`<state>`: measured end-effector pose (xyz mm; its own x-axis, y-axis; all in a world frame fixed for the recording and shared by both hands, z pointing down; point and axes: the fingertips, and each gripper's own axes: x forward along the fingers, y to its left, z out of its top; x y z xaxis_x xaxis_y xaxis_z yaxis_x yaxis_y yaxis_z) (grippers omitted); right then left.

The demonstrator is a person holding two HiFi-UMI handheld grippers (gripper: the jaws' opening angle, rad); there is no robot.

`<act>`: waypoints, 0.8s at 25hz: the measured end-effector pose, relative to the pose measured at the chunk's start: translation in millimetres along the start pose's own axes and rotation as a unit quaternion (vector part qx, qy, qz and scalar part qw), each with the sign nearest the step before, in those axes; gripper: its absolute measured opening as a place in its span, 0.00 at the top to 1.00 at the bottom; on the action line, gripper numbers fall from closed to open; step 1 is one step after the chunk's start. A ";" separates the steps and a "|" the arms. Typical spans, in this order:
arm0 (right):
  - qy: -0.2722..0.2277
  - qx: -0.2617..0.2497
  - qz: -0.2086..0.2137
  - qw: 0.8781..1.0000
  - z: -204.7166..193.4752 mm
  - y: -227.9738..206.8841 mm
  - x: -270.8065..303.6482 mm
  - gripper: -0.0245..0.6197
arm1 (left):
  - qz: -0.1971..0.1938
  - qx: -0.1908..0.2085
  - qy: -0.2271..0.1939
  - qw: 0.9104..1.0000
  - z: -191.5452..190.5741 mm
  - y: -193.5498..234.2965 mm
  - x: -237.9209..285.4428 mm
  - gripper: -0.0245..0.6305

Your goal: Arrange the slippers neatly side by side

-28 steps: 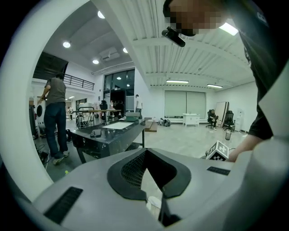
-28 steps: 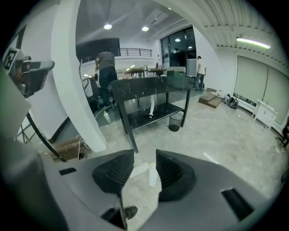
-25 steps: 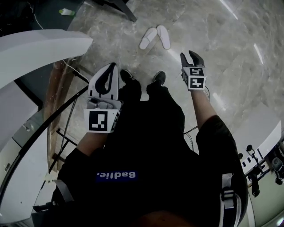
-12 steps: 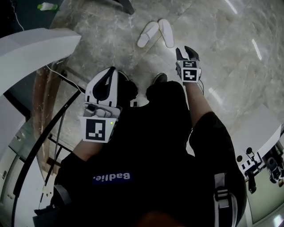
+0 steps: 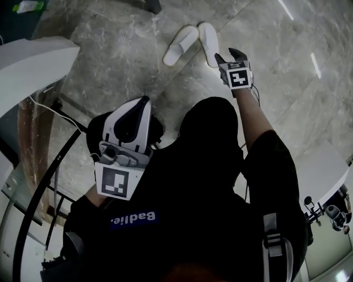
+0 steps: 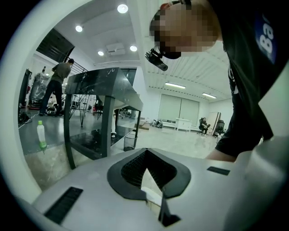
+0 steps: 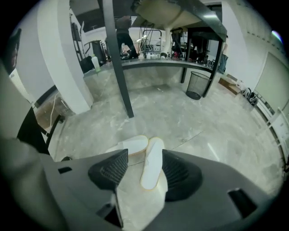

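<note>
Two white slippers lie on the marble floor in a V, their far ends touching: the left slipper (image 5: 180, 45) and the right slipper (image 5: 208, 44). My right gripper (image 5: 230, 55) hovers just beside the right slipper, above the floor. In the right gripper view its jaws are opening wide; the right slipper (image 7: 152, 169) shows in the gap of the right gripper (image 7: 144, 155), not pressed by the pads, and the left slipper (image 7: 131, 146) lies beyond the left jaw. My left gripper (image 5: 142, 102) is held back by the person's body, shut and empty, and in its own view the left gripper (image 6: 145, 155) points into the room.
A dark table leg (image 7: 117, 58) and a black wire wastebasket (image 7: 197, 85) stand beyond the slippers. A white curved desk (image 5: 33, 55) and a cable (image 5: 49, 104) are at the left. A green bottle (image 5: 25, 6) stands far left. The person's dark clothes fill the lower head view.
The right gripper has reached forward to the right slipper. The left gripper has dropped back toward the body. The person has leaned forward and the slippers look nearer.
</note>
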<state>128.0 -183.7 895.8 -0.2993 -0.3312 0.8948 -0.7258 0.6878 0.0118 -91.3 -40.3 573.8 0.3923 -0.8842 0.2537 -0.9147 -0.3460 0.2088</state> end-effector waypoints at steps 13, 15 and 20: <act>0.086 -0.001 0.052 0.995 -62.6 -10.0 163.1 0.62 | 0.075 0.011 -0.007 0.997 -90.0 50.4 1.4 0.98; 0.092 0.005 0.057 0.994 -68.1 -8.4 179.3 0.63 | 0.087 0.012 0.005 0.996 -97.3 52.4 -3.0 0.98; 0.116 0.004 0.045 0.992 -77.1 -8.3 211.2 0.63 | 0.114 0.018 0.026 0.993 -110.8 62.6 -10.3 0.98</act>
<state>118.6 -209.5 1119.1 -0.2125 -0.1109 0.9708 -0.7079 0.7023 -0.0748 -141.8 -18.1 688.9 0.1789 -0.9236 0.3389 -0.9827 -0.1512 0.1067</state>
